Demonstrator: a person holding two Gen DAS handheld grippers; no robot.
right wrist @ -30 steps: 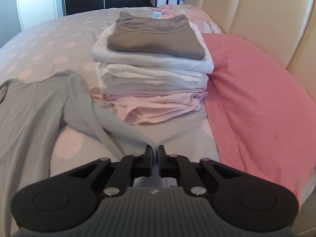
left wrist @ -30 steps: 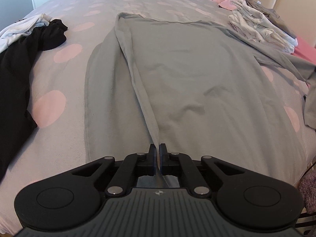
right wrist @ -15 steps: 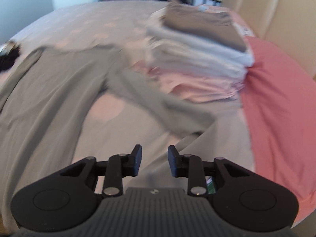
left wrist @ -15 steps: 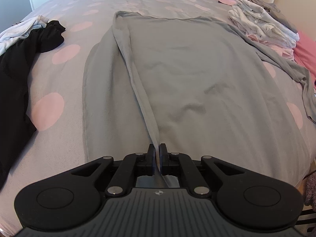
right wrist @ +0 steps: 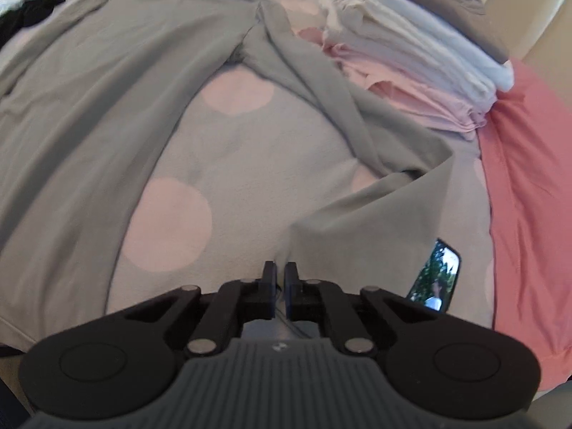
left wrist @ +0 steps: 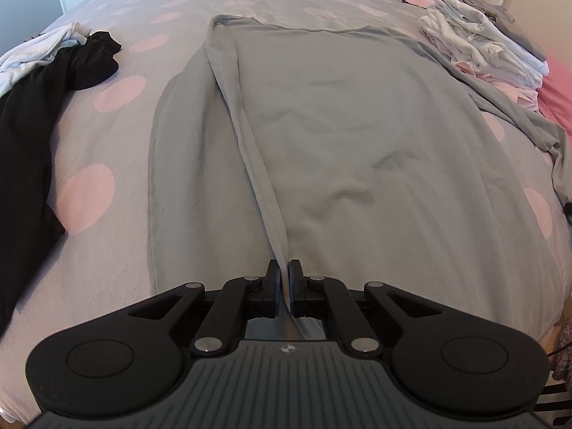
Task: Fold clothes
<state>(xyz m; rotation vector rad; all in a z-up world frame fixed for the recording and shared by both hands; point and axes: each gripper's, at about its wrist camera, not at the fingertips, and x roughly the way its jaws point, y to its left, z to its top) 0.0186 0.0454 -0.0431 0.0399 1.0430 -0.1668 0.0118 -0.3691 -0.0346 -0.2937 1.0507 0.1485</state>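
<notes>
While the left gripper stayed clamped on the end of a folded-over sleeve of the grey long-sleeved top, the right gripper had its jaws nearly together at the edge of the other sleeve; whether cloth sat between them could not be told. The top lay flat across the grey bedspread with pink dots. Beyond its right sleeve stood a stack of folded clothes, white and pink with a brown-grey piece on top, beside a pink pillow. A phone with a lit screen lay near the right gripper. A black garment was heaped at the left. No readable writing or labels showed.
</notes>
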